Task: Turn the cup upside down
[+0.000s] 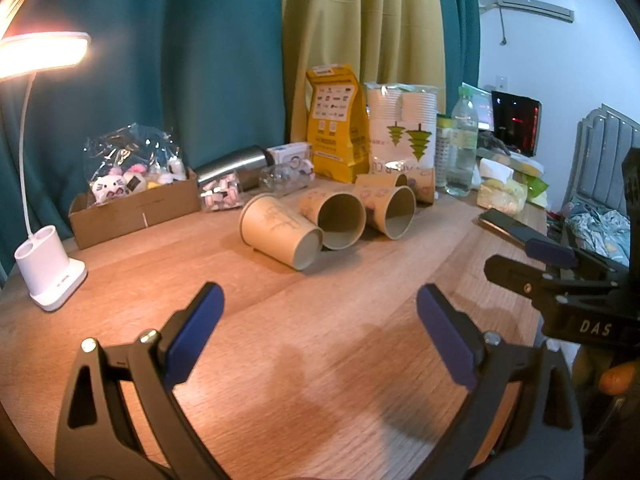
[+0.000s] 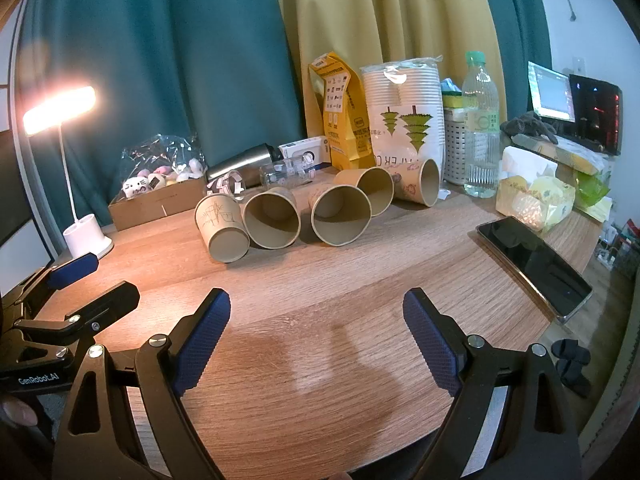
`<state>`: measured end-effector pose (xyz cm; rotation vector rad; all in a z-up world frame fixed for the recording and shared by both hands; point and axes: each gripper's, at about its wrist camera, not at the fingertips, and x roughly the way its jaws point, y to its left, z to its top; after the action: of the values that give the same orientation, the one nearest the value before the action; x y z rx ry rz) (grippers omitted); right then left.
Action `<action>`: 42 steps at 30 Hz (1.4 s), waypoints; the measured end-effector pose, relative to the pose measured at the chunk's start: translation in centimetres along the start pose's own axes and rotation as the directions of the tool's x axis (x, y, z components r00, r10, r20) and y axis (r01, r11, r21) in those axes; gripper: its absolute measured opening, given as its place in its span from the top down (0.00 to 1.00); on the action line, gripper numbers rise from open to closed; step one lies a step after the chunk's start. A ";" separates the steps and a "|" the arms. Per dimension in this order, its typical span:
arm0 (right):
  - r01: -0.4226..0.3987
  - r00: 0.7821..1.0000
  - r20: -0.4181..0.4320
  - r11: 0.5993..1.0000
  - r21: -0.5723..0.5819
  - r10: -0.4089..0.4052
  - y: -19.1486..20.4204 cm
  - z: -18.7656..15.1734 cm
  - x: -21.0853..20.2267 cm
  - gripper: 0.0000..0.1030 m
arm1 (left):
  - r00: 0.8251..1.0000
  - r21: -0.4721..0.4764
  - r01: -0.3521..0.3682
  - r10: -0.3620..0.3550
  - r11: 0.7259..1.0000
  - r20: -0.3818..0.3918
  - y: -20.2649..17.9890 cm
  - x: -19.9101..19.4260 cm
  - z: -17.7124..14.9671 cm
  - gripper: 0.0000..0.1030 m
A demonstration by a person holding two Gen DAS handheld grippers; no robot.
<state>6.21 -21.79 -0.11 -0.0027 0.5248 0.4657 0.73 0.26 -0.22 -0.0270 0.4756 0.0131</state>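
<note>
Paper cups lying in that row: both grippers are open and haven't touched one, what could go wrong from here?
1. The paper cups lie on their sides touching each other; nudging one could roll its neighbours.
2. The leftmost cup shows its base, not its mouth, so it may need a different grip.
3. The phone lies flat near the right gripper; a wide swing could knock it.

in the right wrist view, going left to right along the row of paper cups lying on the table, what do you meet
cup with the line drawing, base toward the camera → open-mouthed cup → open-mouthed cup → cup set further back → cup with its mouth turned to the right
</note>
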 end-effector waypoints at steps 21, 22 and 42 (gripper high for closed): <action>-0.052 0.999 -0.013 0.999 0.004 0.052 0.3 -0.1 0.9 0.12 | 0.990 -0.119 0.052 -0.067 0.992 -0.126 0.9 1.7 1.4 0.05; -0.056 0.998 -0.012 0.998 0.006 0.056 0.1 0.2 0.9 0.12 | 0.990 -0.127 0.046 -0.063 0.991 -0.128 1.1 1.8 1.8 0.05; -0.169 0.984 -0.037 0.983 0.070 0.172 -2.3 5.1 6.1 0.12 | 0.906 -0.348 -0.113 -0.047 0.931 -0.421 7.3 16.8 7.4 0.05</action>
<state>14.31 -20.63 1.13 0.0971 0.5851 0.6163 18.93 7.93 -1.47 -0.3970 0.9068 0.1330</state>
